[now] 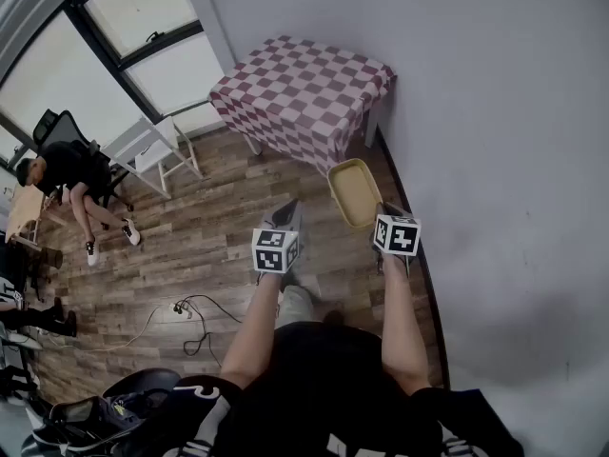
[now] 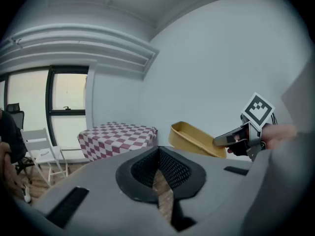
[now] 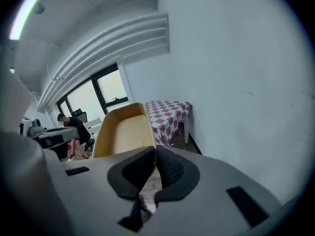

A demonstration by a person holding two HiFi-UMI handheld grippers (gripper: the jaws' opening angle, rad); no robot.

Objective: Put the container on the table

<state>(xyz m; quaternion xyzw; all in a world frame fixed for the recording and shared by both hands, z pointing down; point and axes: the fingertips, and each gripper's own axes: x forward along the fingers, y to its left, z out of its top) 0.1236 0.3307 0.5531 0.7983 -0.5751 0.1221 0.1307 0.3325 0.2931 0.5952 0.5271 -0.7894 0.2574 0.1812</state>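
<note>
Presently mid-carry. The right tongs [image 3: 153,154] are clamped on the near end wall of the yellow container [image 1: 352,190], with the thin rim pinched between the pads. The container juts forward off the tips and hangs in the air, its hollow open to the head view. My guess is that one end was gripped so the base stays free to go down flat.

The left tongs [image 2: 158,154] carry nothing. Their pads meet at the tips, and only floor [image 1: 219,227] shows through the slit below. They ride level with the right pair, just left of the container and apart from it. They look like a spare, perhaps to steady the load.

The bench [image 1: 304,89], under a red-and-white check cloth, stands ahead of both tongs and well apart from them. Its top looks bare. The container is nowhere near it, so the task is not yet done.

Surroundings:
- A pale wall [image 1: 495,160] runs close along the outer side of the right tongs and leaves little room to swing that way.
- A white chair [image 1: 152,150] stands left of the left tongs.
- A seated person [image 1: 71,174] is further left, by the window [image 1: 143,27].
- A cable [image 1: 190,312] lies on the floor behind and left of the left tongs.

Nothing lies between the tongs and the bench.
</note>
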